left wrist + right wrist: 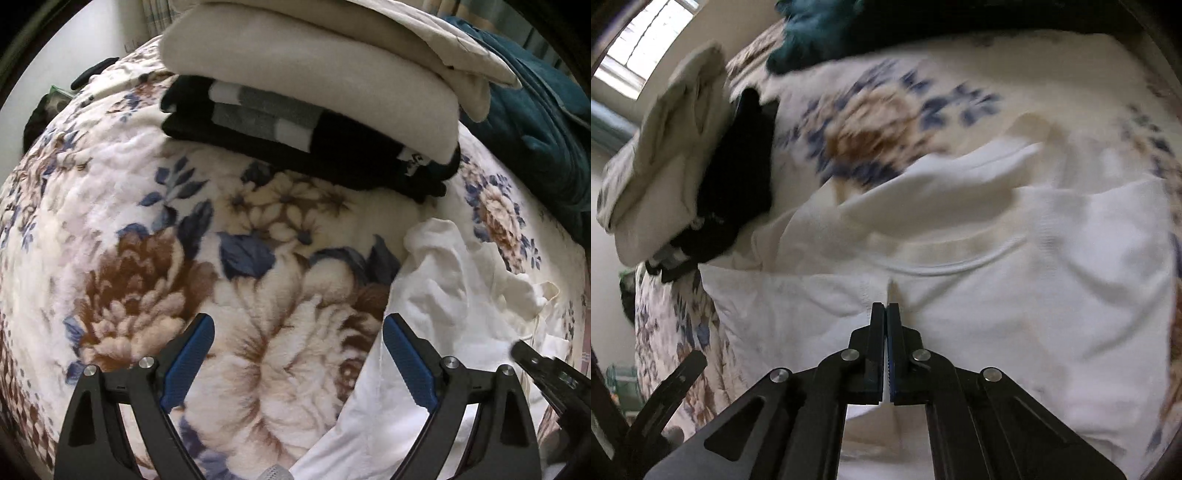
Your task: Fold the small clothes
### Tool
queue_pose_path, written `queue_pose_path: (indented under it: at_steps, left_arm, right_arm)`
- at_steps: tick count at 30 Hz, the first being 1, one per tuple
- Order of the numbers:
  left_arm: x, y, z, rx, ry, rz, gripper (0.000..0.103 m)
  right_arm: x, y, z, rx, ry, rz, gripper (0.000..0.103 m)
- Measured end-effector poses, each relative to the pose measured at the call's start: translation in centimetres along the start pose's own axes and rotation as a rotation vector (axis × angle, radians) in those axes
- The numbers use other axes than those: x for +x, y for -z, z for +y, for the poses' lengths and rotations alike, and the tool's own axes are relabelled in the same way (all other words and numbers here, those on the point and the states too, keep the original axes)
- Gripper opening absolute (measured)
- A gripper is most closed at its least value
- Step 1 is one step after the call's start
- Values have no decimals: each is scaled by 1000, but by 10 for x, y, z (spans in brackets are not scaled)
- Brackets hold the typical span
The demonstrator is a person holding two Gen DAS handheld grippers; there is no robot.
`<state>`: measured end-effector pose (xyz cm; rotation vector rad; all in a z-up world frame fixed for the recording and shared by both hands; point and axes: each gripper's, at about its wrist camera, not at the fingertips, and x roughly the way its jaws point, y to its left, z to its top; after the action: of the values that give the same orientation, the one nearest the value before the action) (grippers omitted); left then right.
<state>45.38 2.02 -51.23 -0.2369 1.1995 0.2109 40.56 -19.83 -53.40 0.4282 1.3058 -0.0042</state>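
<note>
Across the whole bed under your tools spreads the floral blanket (122,206), plush cream with brown and blue blooms, and everything else lies on it. Toward the far right edge you have a heap of teal fabric (535,122) bunched against the blanket. Beside it stands the stack of folded clothes (314,74): cream pieces on top, a black garment with grey and white stripes (266,118) at the bottom, its edges sticking out past the cream layers.

Nearer to you, on the right side of the blanket, lies the white garment (1015,295), crumpled and only partly flattened, with a curved seam running across it and a rumpled portion bunched toward the stack. From your left wrist view it reaches from the middle right down to the bottom edge, passing under the right-hand finger of that tool.

Your left gripper (298,354) hovers over the blanket with its blue-padded fingers spread wide and nothing between them. Your right gripper (887,314) has its fingers pressed together, pinching a fold of the white garment's hemmed edge at their tips; that view is blurred, so finer detail of the hold cannot be made out.
</note>
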Motion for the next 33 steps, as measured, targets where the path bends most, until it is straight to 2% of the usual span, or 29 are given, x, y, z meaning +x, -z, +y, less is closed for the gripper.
queue_pose_path:
  at_steps: [5, 8, 10, 11, 13, 15, 18, 21, 24, 28, 29, 31, 33]
  left_arm:
    - [8, -6, -19, 35, 26, 15, 93]
    - [13, -11, -37, 87, 36, 24, 93]
    - [17, -14, -50, 129, 47, 25, 93]
    - [19, -16, -58, 156, 45, 18, 93]
    - [29, -21, -69, 199, 28, 14, 93]
    - [44, -27, -77, 232, -12, 23, 93]
    - [71, -38, -80, 241, -47, 71, 93]
    - [79, -44, -75, 223, -26, 99, 95]
    - [64, -42, -72, 248, -28, 71, 95]
    - [19, -28, -66, 280, -5, 2, 95]
    - [6, -22, -65, 287, 9, -12, 95]
    - [-21, -6, -64, 300, 35, -35, 96]
    - [-46, 12, -65, 316, 51, -47, 97]
  right_arm:
    - [-21, -7, -23, 11, 97, -66, 1]
    - [-14, -14, -36, 39, 57, 25, 8]
    - [-19, -13, -43, 75, 37, 30, 44]
    - [-26, -10, -50, 121, 7, 18, 49]
    - [-31, 0, -57, 185, -40, 14, 51]
    - [-28, 10, -56, 189, -64, 44, 51]
    - [-7, 29, -44, 109, -11, 117, 51]
    - [6, 49, -35, 7, 98, 145, 51]
    - [-2, 53, -33, -12, 114, 132, 51]
    - [-42, 47, -57, 120, 29, 99, 52]
    - [-58, 46, -66, 149, 24, 82, 55]
    - [-86, 46, -83, 187, 25, 56, 67]
    - [-112, 49, -100, 210, 52, 53, 71]
